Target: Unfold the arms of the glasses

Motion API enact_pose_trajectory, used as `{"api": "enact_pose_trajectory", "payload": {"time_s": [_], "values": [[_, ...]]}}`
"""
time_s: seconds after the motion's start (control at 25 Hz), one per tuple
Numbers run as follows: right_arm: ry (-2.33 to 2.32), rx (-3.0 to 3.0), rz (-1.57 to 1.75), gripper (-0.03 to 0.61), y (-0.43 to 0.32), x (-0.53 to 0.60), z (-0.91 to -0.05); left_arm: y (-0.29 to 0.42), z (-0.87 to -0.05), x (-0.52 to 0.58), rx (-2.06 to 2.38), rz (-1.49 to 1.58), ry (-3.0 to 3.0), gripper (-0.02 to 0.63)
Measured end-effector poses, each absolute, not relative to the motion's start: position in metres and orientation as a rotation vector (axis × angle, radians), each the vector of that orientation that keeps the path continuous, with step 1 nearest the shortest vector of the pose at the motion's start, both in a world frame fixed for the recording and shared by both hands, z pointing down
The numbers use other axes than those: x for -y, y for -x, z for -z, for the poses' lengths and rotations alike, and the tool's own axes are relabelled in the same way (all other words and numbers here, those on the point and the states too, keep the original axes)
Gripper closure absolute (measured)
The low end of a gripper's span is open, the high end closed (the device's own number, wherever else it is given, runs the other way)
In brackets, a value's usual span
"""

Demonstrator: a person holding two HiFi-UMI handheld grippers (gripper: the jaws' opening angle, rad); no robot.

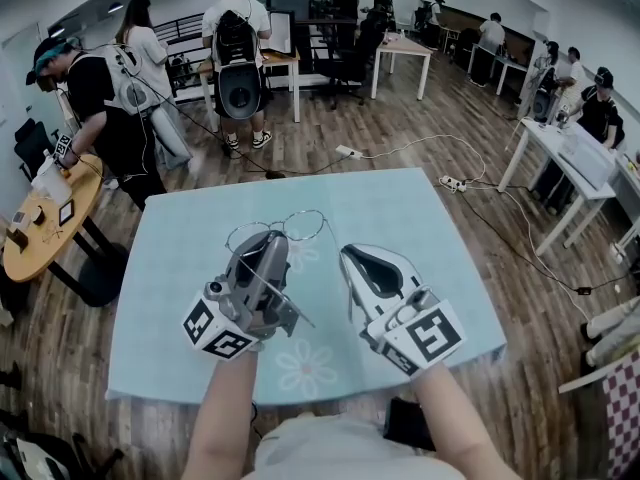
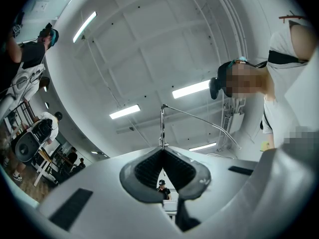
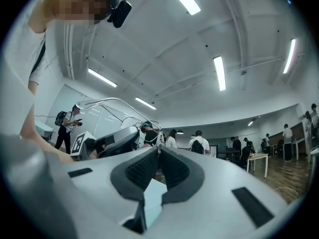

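Head view looks down on a table point(image 1: 420, 228) covered by a pale blue cloth with flower prints, with both grippers held side by side above it. The left gripper point(image 1: 268, 240) has its fingers pinched together on the thin wire of a pair of round wire-rimmed glasses point(image 1: 303, 225). In the left gripper view the wire stands straight up out of the fingertips, and one temple arm bends off from its top toward the right. The right gripper point(image 1: 347, 255) is closed as well, its pads meeting at the tips, where a thin wire end of the glasses appears to be caught. The lenses sit just beyond the left fingertips and just left of the right ones, clear of the cloth.
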State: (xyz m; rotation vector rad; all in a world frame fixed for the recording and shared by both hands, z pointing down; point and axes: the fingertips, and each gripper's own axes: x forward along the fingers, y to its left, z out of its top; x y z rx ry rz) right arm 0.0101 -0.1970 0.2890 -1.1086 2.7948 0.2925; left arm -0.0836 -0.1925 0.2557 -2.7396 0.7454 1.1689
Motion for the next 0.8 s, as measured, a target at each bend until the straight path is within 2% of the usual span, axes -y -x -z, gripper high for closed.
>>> {"api": "enact_pose_trajectory", "payload": {"time_s": [0.8], "values": [[1.137,-2.789,-0.326,0.571,-0.0115,0.1975,-0.2892,0.0844,-0.2575,0.1921,-0.750,-1.164,2.737,0.604]]}}
